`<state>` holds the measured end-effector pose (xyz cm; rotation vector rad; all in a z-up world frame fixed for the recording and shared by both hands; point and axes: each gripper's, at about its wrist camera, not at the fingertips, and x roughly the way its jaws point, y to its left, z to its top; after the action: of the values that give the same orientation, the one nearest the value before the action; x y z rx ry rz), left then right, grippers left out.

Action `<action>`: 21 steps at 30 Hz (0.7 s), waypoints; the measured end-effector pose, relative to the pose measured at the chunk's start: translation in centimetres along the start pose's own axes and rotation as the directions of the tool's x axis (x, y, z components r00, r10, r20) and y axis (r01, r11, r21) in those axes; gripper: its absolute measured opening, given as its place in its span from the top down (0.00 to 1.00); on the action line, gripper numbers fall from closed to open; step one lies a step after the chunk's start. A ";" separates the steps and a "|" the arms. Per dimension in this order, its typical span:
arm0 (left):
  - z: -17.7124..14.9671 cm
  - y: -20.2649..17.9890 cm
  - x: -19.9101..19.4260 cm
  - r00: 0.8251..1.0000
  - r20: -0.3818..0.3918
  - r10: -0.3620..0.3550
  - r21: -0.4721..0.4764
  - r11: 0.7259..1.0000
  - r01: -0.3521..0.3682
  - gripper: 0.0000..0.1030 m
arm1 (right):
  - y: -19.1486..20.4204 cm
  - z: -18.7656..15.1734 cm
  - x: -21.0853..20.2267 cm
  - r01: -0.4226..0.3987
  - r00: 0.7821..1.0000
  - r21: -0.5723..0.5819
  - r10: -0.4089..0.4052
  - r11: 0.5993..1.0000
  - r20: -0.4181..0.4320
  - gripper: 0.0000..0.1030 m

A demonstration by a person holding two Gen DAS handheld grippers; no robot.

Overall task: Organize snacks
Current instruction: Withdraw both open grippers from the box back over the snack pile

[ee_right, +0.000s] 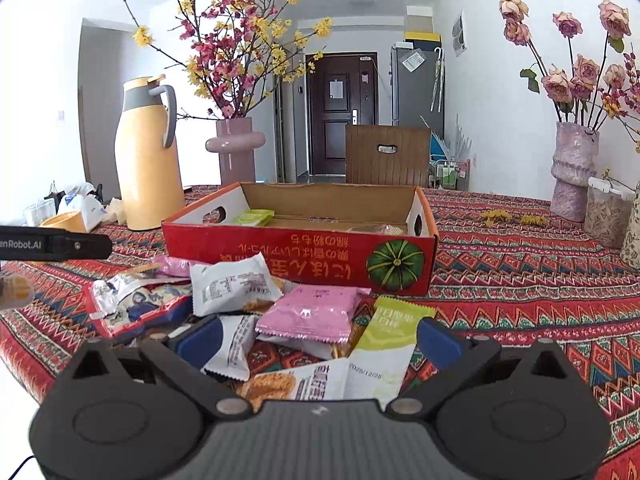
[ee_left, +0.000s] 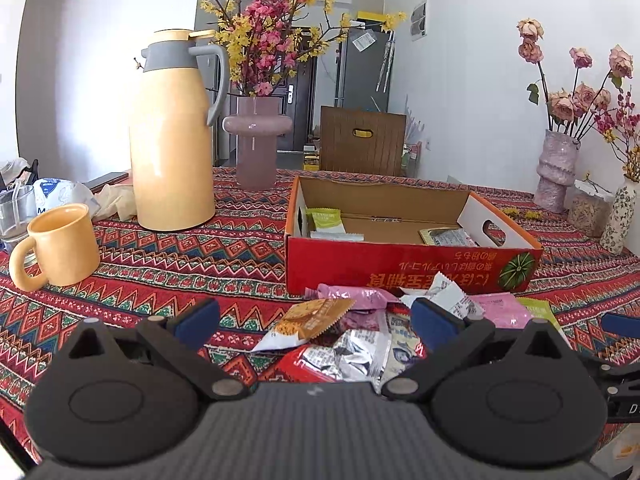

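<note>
Two grippers, both with jaws spread wide and nothing between the blue pads

Left gripper (ee_left: 316, 322): lower centre of the left wrist view, hovering low over a heap of snack packets (ee_left: 360, 336). Orange-brown cookie packet (ee_left: 310, 320) lies in the gap between its fingers, not pinched. Crumpled silver wrapper (ee_left: 360, 354) just below it in the frame. Pink packet (ee_left: 502, 308) at centre right, partly behind the right finger

Right gripper (ee_right: 320, 340): lower centre of the right wrist view, over the same heap. Between its fingers: pink packet (ee_right: 308, 314), green-and-white packet (ee_right: 384, 344), cookie packet (ee_right: 296, 384) at the bottom. White packet (ee_right: 232, 284) sits on top of the heap, just left of centre. Red-edged packet with blue print (ee_right: 136, 308) at lower left of the pile. Body of the left gripper (ee_right: 56, 243) enters at the left edge

Red cardboard box (ee_left: 400, 266): open top, middle of the frame, right behind the heap; nearest packets lie against its front wall. Inside: green packet (ee_left: 326, 220) at its left end, one more packet (ee_left: 448, 237) toward its right end

Patterned red tablecloth (ee_left: 180, 256) under everything. Yellow thermos (ee_left: 172, 140) upper left, yellow mug (ee_left: 60, 248) at left edge, pink vase with blossom branches (ee_left: 256, 140) behind the thermos, rose vase (ee_left: 558, 168) at right
</note>
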<state>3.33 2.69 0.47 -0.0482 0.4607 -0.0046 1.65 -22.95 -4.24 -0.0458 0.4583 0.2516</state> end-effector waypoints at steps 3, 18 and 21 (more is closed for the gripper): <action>-0.5 0.1 -0.3 1.000 -0.008 -0.001 0.005 1.000 0.001 0.00 | 0.8 -0.9 -0.2 0.006 1.000 -0.034 -0.006 0.999 -0.009 0.00; -1.9 0.5 -0.2 0.999 -0.040 0.002 0.007 1.000 -0.002 0.00 | 4.3 -3.3 1.8 0.063 0.996 -0.222 -0.076 0.973 -0.053 0.18; -2.0 0.6 -0.5 0.999 -0.032 -0.006 0.008 1.000 0.006 0.00 | 4.7 -3.6 2.1 0.073 0.995 -0.241 -0.087 0.968 -0.050 0.26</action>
<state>1.96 3.20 -1.07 -0.0411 0.4927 -0.0133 0.72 -18.32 -8.33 -0.3076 0.4832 0.2254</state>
